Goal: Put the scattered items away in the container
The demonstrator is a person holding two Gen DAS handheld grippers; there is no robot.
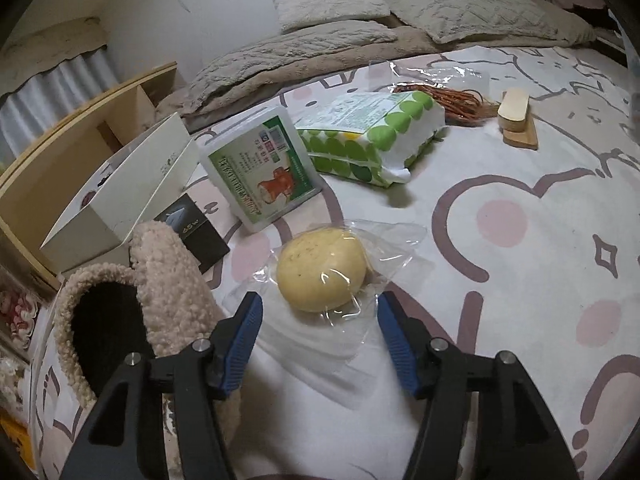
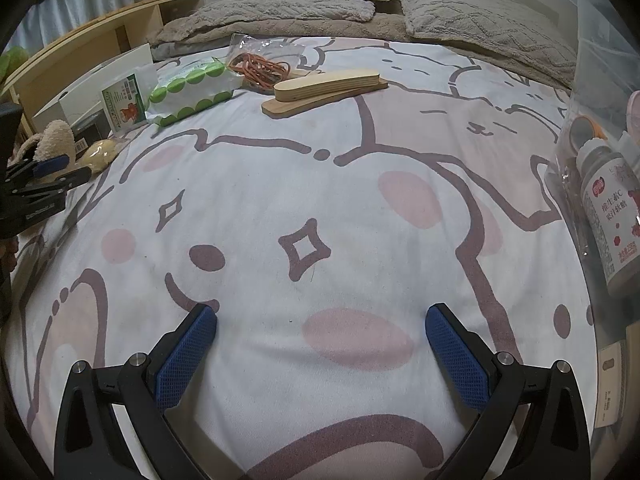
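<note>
- I see the bed sheet (image 2: 320,208) filling both views: soft white cotton printed with brown-outlined cartoon animals, pink ovals and small diamonds.
- Far across it lie quilted, fuzzy beige pillows (image 2: 480,16).
- At the right edge of my right wrist view stands the clear plastic container (image 2: 600,60); through its wall I make out a white bottle (image 2: 612,216) with a red label and Chinese print I can't fully read, plus a tape roll (image 2: 584,130).
- On the far left sits an open white cardboard box (image 1: 120,196), with a black carton marked "65W" (image 1: 196,236) just beside it.
- A fluffy beige slipper (image 1: 160,280) lies near left, its dark opening toward me.
- A soft tissue pack with green dots (image 1: 372,136) leans against a white pack with a green-bordered label (image 1: 264,168).
- Two flat wooden pieces (image 2: 328,88) are stacked, rounded at the ends, next to a clear bag of orange rubber bands (image 2: 260,66).
- A round yellowish bun in crinkly clear wrap (image 1: 322,274) rests on the sheet.
- My left gripper (image 1: 320,312) is spread wide, its blue ribbed pads on either side of the bun, not gripping it.
- My right gripper (image 2: 320,320) is also spread apart over bare sheet, holding nothing.
</note>
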